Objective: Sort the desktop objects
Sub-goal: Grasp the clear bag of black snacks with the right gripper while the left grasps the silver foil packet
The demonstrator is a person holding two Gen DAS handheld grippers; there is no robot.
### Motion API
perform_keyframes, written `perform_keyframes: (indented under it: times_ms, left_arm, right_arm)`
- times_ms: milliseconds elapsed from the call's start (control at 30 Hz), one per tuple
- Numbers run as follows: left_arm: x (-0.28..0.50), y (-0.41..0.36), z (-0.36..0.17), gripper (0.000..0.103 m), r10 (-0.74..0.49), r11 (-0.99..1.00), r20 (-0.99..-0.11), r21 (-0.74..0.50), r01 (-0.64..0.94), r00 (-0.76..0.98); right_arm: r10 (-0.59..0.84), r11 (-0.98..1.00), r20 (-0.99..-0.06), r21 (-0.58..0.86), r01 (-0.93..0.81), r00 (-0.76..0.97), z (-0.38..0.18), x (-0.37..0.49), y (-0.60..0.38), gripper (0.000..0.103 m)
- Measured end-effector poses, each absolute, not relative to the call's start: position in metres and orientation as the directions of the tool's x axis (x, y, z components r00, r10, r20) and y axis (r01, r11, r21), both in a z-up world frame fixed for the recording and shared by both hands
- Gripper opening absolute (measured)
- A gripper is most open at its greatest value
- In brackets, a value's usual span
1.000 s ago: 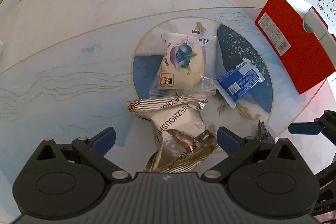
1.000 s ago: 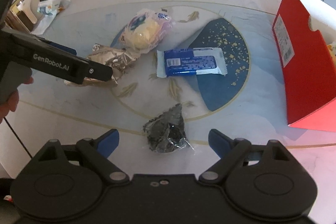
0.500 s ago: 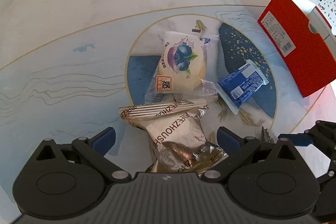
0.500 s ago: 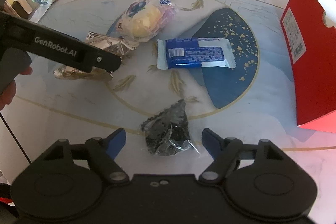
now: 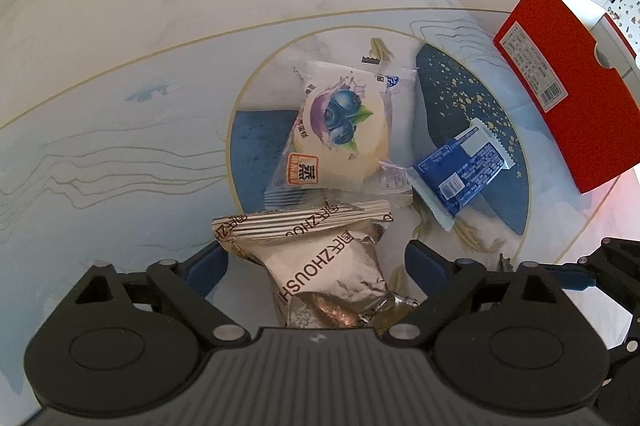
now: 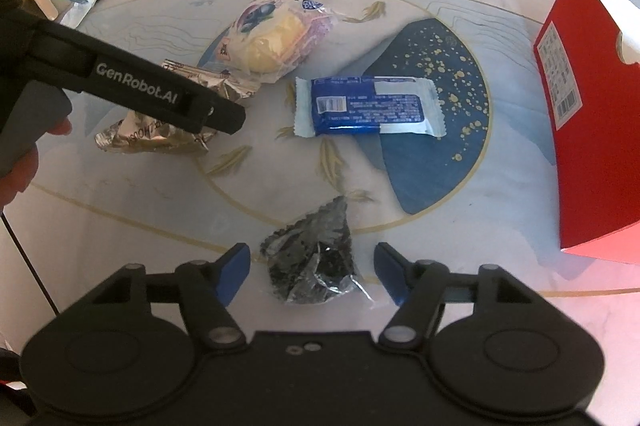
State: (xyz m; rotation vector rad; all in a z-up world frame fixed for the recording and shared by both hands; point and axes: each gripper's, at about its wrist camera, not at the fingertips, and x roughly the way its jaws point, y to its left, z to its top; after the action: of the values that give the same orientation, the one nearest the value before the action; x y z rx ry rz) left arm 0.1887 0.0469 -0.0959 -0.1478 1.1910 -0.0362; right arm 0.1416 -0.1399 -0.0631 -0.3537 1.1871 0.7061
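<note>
Compared with a second ago, both grippers have been brought lower over their packets, and both pairs of jaws have been narrowed.

The left gripper (image 5: 316,262) is held over the crinkled silver foil snack packet (image 5: 324,266), which lies between its blue pads (image 5: 208,266); the jaws are closing, and the pads are not yet seen pressed on the foil. The right gripper (image 6: 312,266) is placed over the small black-and-clear crumpled wrapper (image 6: 316,266); its jaws are also closing, with a gap visible on either side of the wrapper.

On the round marble-patterned table (image 5: 200,6), the clear blueberry-printed bun packet (image 5: 340,130) is seen touching the far sealed edge of the foil packet. The blue-and-white rectangular wafer bar wrapper (image 6: 368,106) lies just beside the bun packet, apart from the black wrapper. The red cardboard box (image 6: 592,114) stands at the right edge of the table, well apart from the wrappers.

Bare tabletop is left between the wafer bar and the box, and across the far half of the table. A person's hand (image 6: 16,170) is seen on the left gripper's grey handle.
</note>
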Motion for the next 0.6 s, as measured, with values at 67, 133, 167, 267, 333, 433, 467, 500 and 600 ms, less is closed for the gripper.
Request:
perform_keyframes:
  times_ms: [67,133,167,267,333,433,467,500,600]
  left_arm:
    - [0.1888,0.0464,-0.0965,0.088,-0.109,0.989,-0.923,-0.136,-0.049,0.369]
    - [0.189,0.0464,-0.0968,0.084,-0.113,0.989,-0.924,-0.139,-0.045,0.366]
    - [0.189,0.0462,-0.0972,0.084,-0.114,0.989,-0.924,-0.139,-0.044,0.365]
    - [0.1882,0.0454,-0.0971,0.08,-0.108,0.99,-0.923,-0.132,-0.041,0.369]
    - [0.1878,0.0448,-0.0963,0.074,-0.104,0.991,-0.923,-0.127,-0.038,0.371]
    - [0.1876,0.0445,-0.0956,0.071,-0.1,0.992,-0.925,-0.123,-0.038,0.368]
    - [0.1876,0.0446,-0.0951,0.07,-0.099,0.992,-0.925,-0.12,-0.037,0.367]
    - [0.1876,0.0443,-0.095,0.07,-0.099,0.992,-0.925,-0.121,-0.038,0.367]
    - [0.1863,0.0445,-0.094,0.063,-0.107,0.991,-0.924,-0.13,-0.039,0.367]
  right_arm:
    - [0.308,0.736,-0.929,0.097,-0.67,0.204,-0.0628,0.1413,-0.1396,0.063]
    - [0.309,0.737,-0.929,0.098,-0.669,0.204,-0.0627,0.1419,-0.1391,0.058]
    - [0.309,0.738,-0.929,0.099,-0.668,0.203,-0.0624,0.1424,-0.1392,0.056]
    - [0.309,0.74,-0.93,0.102,-0.665,0.201,-0.0618,0.1438,-0.1397,0.051]
    - [0.305,0.743,-0.93,0.098,-0.662,0.205,-0.0617,0.1446,-0.1399,0.049]
    - [0.307,0.747,-0.929,0.1,-0.657,0.208,-0.061,0.1474,-0.1418,0.045]
    - [0.306,0.75,-0.928,0.099,-0.654,0.21,-0.0608,0.1484,-0.1425,0.043]
    - [0.307,0.752,-0.928,0.101,-0.651,0.211,-0.0605,0.1494,-0.1435,0.042]
    - [0.309,0.757,-0.926,0.101,-0.646,0.217,-0.0587,0.1505,-0.1472,0.041]
